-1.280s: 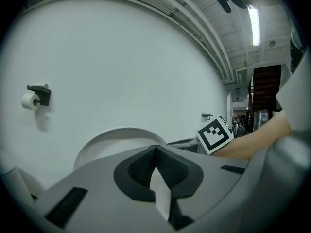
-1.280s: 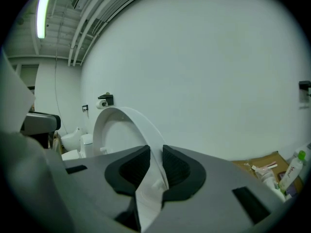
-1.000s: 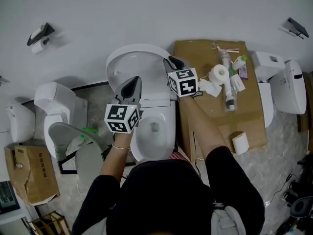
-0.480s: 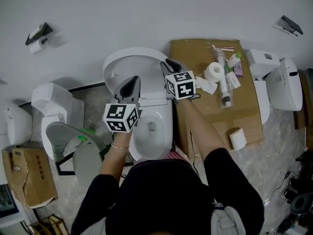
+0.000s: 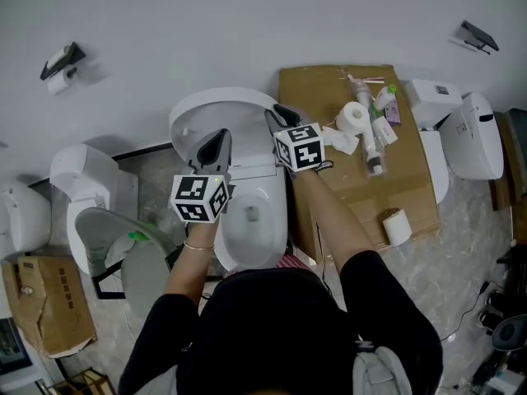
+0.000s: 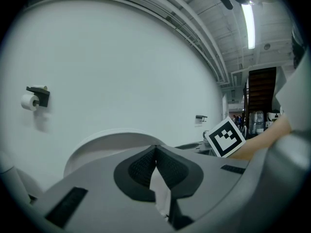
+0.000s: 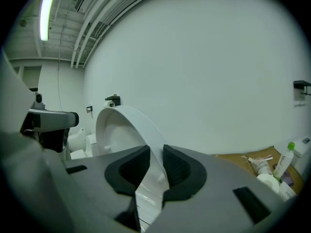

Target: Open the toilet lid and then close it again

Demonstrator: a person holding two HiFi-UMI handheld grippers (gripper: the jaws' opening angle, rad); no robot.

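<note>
The white toilet [image 5: 251, 220] stands in the middle of the head view with its lid [image 5: 206, 113] raised against the wall. My right gripper [image 5: 276, 115] is at the lid's right rim. In the right gripper view the lid [image 7: 121, 125] runs edge-on between the two dark pads, and the right gripper [image 7: 155, 165] is shut on it. My left gripper [image 5: 216, 141] hovers in front of the raised lid, over the back of the bowl. In the left gripper view the left gripper [image 6: 155, 148] has its tips touching, with nothing held, and the lid [image 6: 112, 142] sits just beyond them.
A cardboard box [image 5: 354, 192] right of the toilet carries a paper roll [image 5: 354, 119], bottles and tubes. Other toilets stand at the left [image 5: 82, 179] and right [image 5: 469, 134]. A roll holder [image 5: 62, 60] hangs on the wall. A small carton [image 5: 41, 303] sits lower left.
Only the head view has drifted slightly. Both grippers keep their places relative to the toilet, and the lid stays raised.
</note>
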